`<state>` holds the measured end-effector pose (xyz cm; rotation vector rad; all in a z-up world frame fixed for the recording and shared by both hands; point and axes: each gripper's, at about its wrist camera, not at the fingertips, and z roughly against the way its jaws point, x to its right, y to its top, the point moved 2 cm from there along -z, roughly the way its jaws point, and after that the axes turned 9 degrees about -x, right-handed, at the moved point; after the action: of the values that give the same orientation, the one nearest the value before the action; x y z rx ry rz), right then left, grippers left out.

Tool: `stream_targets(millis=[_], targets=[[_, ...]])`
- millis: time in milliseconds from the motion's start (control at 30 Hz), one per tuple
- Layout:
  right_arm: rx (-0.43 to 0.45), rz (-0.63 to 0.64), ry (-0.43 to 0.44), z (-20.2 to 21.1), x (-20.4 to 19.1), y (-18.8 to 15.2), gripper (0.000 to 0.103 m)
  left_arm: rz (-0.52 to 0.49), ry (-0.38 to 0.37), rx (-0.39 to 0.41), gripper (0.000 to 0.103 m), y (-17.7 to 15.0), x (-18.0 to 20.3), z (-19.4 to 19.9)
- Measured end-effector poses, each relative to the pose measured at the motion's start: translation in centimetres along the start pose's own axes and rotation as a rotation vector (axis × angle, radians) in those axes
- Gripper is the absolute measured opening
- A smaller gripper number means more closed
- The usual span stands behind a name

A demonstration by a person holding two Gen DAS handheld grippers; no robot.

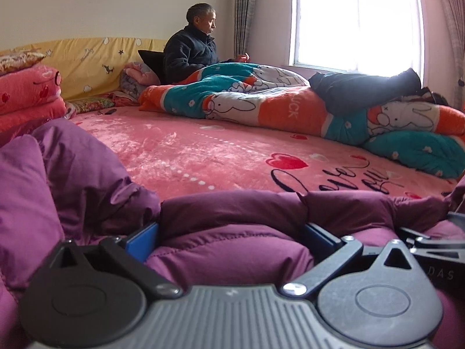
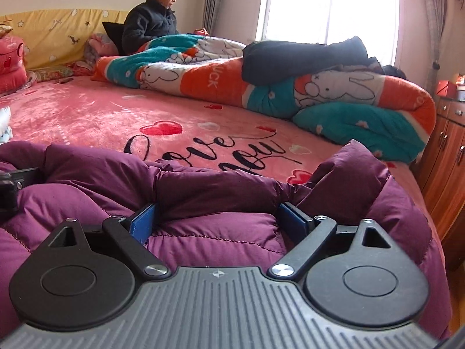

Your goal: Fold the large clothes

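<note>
On pink bed (image 2: 87,116) | purple jacket (image 2: 203,232) | window (image 1: 357,17) | both tools spread wide, seemingly unclamped.

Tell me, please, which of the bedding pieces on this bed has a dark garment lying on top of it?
The orange and teal rabbit-print quilt by the window; a dark garment rests on it. The folded pink blankets carry none.

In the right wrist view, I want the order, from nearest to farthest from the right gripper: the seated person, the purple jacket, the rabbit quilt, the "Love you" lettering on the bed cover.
1. Purple jacket: directly between the open fingers of the right gripper.
2. "Love you" lettering: just beyond the jacket, centre.
3. Rabbit quilt: across the bed, centre to right.
4. Seated person: behind the quilt, upper left.
</note>
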<state>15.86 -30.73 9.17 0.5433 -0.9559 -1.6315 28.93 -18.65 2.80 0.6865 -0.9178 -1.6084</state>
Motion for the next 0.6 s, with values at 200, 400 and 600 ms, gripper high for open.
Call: stream_targets(millis=[200, 400, 600], targets=[[0.017, -0.016, 0.033, 2.1, 0.9, -0.3, 0.103, -0.057, 0.05, -0.026, 0.102, -0.4, 0.2, 3.4], [0.081, -0.033, 0.036, 10.2, 2.4, -3.0, 0.103, -0.083, 0.024, 0.002, 0.102, -1.5, 0.0, 11.1], [0.078, -0.19, 0.028, 18.4, 6.0, -8.6, 0.103, -0.064, 0.005, -0.014, 0.102, -3.5, -0.2, 19.1]])
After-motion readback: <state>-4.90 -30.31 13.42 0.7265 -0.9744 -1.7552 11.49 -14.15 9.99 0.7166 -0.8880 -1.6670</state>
